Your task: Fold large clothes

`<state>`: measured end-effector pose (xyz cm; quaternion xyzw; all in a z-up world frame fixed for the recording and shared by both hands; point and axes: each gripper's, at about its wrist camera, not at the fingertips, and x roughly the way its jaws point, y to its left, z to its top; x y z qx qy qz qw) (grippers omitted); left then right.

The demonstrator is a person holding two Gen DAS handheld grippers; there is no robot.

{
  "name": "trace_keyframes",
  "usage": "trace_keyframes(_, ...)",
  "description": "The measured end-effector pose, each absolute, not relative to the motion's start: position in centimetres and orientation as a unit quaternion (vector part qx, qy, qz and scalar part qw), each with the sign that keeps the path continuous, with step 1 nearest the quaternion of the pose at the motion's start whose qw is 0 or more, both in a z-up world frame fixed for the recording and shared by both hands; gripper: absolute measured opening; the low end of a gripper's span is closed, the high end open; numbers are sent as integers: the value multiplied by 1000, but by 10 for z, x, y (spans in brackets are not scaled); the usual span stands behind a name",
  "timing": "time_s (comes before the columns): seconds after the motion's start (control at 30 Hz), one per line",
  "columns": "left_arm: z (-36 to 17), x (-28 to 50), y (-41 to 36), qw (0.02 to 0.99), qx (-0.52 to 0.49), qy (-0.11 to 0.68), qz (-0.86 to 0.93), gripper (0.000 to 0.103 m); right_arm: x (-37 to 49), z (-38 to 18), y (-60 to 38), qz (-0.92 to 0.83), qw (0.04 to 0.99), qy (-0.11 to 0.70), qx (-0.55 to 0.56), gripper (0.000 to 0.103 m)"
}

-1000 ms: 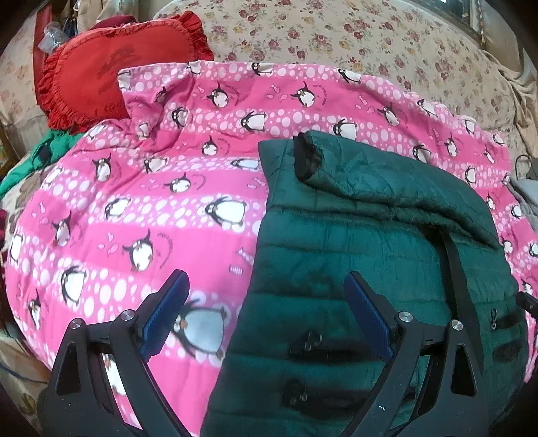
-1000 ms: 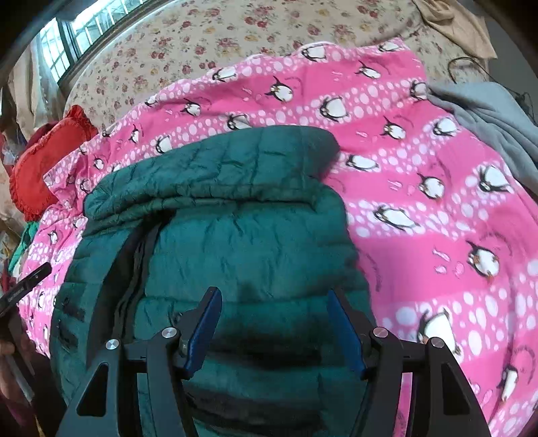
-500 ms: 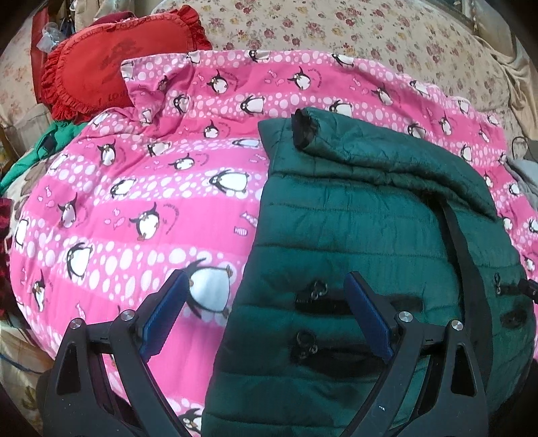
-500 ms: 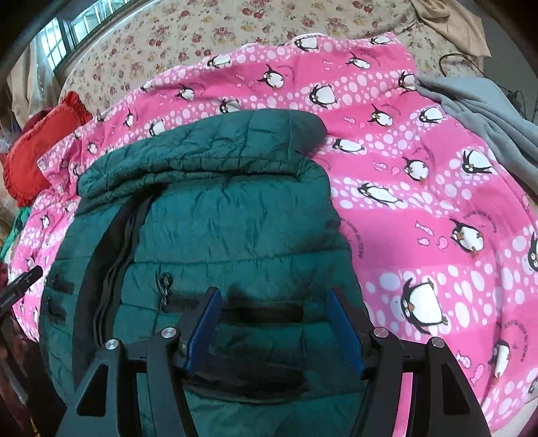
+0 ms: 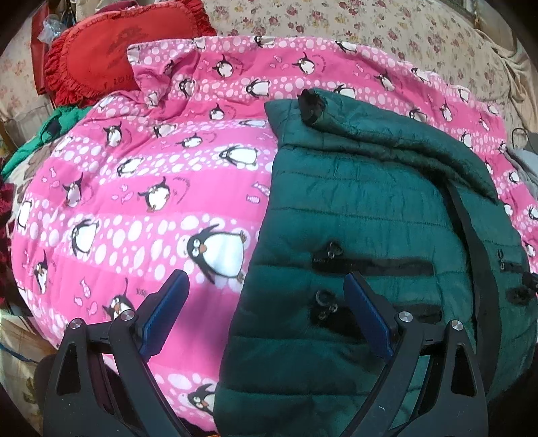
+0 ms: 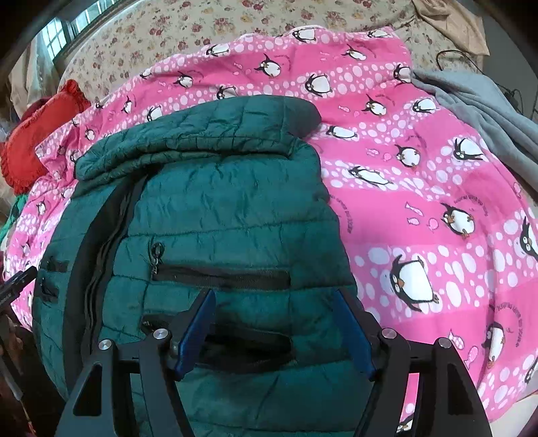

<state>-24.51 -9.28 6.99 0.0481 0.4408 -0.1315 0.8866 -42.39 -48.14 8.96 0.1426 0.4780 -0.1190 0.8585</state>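
Note:
A dark green quilted jacket (image 5: 363, 208) lies front up on a pink penguin blanket (image 5: 141, 188), its sleeves folded across the top and its black zip running down the middle. My left gripper (image 5: 265, 285) hangs open over the jacket's left edge, one finger above the blanket, the other above the pocket zips. In the right wrist view the jacket (image 6: 218, 201) fills the centre. My right gripper (image 6: 274, 302) hovers over its lower right pocket (image 6: 222, 277), jaws opening, nothing pressed between them.
A red frilled cushion (image 5: 111, 57) lies at the blanket's far left corner. A grey garment (image 6: 477, 101) is heaped at the right edge of the blanket (image 6: 420, 188). A floral bedsheet (image 6: 235, 23) spreads behind. Green cloth (image 5: 40, 137) bunches at the left side.
Both grippers have drawn back toward the jacket's hem, so more of its lower part and pocket zips shows. The right gripper's jaws have spread a little wider.

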Motion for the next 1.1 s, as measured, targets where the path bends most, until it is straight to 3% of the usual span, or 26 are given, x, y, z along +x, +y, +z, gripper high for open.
trace_keyframes(1.1, 18, -276, -44, 803, -28, 563, -195, 93, -497, 83, -490, -71, 834, 510, 199, 71)
